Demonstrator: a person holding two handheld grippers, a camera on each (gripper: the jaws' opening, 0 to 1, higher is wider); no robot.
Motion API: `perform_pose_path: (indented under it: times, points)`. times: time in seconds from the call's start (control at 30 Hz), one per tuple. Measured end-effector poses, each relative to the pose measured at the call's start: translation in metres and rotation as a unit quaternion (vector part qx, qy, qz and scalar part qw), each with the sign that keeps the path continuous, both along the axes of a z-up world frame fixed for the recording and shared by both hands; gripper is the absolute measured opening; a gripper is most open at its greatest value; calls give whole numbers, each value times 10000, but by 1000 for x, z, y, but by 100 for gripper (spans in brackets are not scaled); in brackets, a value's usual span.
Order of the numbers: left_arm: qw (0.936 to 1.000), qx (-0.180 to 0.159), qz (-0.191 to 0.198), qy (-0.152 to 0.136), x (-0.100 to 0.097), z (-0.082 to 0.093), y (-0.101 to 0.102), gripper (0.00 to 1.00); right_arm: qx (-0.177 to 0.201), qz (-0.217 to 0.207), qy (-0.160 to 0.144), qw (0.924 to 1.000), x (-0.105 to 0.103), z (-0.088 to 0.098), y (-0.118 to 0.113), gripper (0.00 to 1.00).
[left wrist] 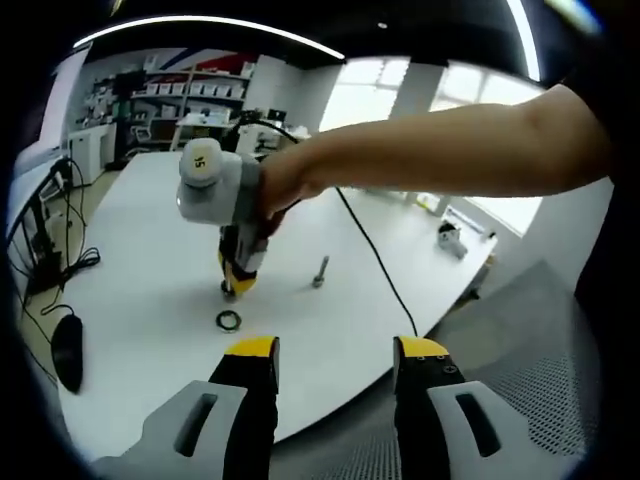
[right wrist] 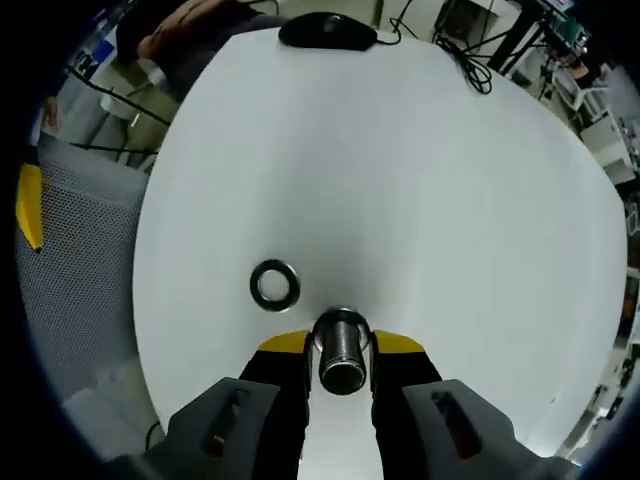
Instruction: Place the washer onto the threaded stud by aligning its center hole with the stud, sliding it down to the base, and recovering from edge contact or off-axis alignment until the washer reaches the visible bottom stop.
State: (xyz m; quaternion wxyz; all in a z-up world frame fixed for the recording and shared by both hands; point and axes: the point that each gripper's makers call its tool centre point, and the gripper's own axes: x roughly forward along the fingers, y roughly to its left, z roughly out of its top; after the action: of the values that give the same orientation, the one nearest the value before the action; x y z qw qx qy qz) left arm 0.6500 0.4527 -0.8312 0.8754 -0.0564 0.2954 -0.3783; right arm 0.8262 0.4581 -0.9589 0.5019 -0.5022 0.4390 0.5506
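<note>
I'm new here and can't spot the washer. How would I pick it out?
Look at the white table. The right gripper grips a threaded stud there, and just beside it the washer lies flat on the tabletop. It is a thin metal ring with an open centre, unlike the solid stud.

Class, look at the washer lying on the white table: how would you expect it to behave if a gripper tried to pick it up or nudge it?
The washer lies flat, a thin metal ring, so it is probably stiff and light. Flat on the smooth table, it would likely slide when nudged, and its low edge looks hard to pinch. Tipped on edge, it may roll.
</note>
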Motion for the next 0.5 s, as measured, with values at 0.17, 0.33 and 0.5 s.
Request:
perform_pose_path:
  times: [0.17,0.33,0.5]
  points:
    - [10000,2,19,0,1,0,0,43,39,51,119,9999,-1,-1,-3,24]
    - [10000,17,9,18,1,-1,0,43,220,-188,61,9996,-1,4,-1,42]
    - [10000,-27,11,4,1,1,0,43,550,-259,-75,9981,0,20,7,42]
